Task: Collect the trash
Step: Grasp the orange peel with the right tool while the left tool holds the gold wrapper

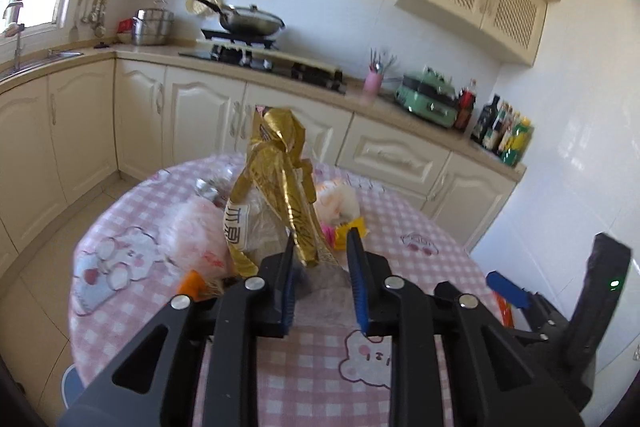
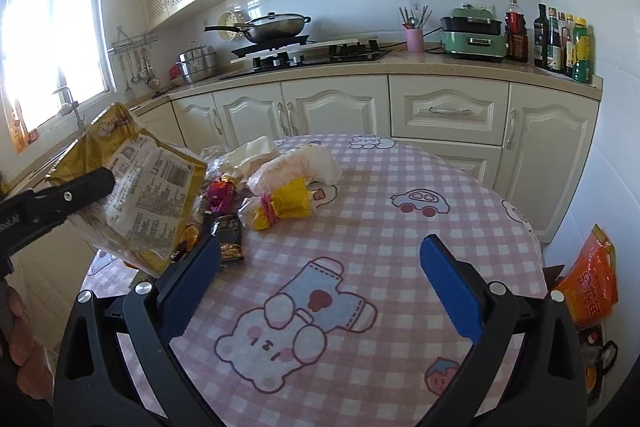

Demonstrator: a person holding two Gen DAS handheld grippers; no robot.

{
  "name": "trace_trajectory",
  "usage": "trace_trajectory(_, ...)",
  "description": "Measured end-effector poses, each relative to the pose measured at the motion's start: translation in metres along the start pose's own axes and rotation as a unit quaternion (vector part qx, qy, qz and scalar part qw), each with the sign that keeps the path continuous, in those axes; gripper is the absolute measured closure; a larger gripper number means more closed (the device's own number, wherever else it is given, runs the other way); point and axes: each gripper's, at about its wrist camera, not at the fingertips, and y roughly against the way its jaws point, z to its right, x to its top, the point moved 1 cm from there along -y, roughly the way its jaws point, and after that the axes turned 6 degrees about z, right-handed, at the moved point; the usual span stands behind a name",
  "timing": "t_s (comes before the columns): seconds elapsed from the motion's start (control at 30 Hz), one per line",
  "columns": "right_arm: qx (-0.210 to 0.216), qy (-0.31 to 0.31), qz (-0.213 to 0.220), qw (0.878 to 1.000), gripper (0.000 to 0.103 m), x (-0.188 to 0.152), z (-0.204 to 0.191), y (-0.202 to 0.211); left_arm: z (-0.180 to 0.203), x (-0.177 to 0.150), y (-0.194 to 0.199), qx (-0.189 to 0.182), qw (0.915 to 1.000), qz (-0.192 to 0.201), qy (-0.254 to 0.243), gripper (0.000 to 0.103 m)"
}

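A crumpled gold snack bag (image 1: 280, 167) stands up between the blue pads of my left gripper (image 1: 322, 239), which is shut on its lower end. In the right wrist view the gold bag (image 2: 148, 187) hangs above the left edge of the round table (image 2: 400, 227), pinched by a black finger (image 2: 80, 189). More trash lies behind it: a yellow wrapper (image 2: 288, 205), a white plastic bag (image 2: 296, 163), a dark wrapper (image 2: 228, 231) and a purple wrapper (image 2: 220, 197). My right gripper (image 2: 320, 275) is open over the bare pink-check cloth, holding nothing.
An orange bag (image 2: 592, 279) hangs beyond the table's right edge. Behind the table runs a cream kitchen counter (image 2: 400, 67) with a gas hob and wok (image 2: 276, 27), a pink utensil cup (image 2: 415, 40), a green appliance (image 2: 472, 35) and several bottles (image 2: 560, 43).
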Motion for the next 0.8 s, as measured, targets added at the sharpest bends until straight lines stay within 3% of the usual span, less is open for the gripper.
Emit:
trace_trajectory(0.27, 0.058, 0.052, -0.031, 0.996, 0.007, 0.002, -0.06, -0.024, -0.052, 0.008, 0.058, 0.094, 0.9947, 0.038, 0.016, 0.081)
trace_trajectory(0.47, 0.106, 0.14, -0.074, 0.982, 0.009, -0.006, -0.126, -0.055, -0.099, 0.004, 0.086, 0.15, 0.9869, 0.05, 0.034, 0.081)
trace_trajectory(0.7, 0.128, 0.225, -0.122, 0.958, 0.03, -0.023, -0.179, -0.094, -0.14, -0.017, 0.096, 0.161, 0.9854, 0.027, 0.047, 0.081)
trace_trajectory(0.8, 0.136, 0.235, -0.154, 0.95, 0.048, -0.03, -0.188, -0.109, -0.151, -0.026, 0.099, 0.16, 0.9855, 0.02, 0.054, 0.081)
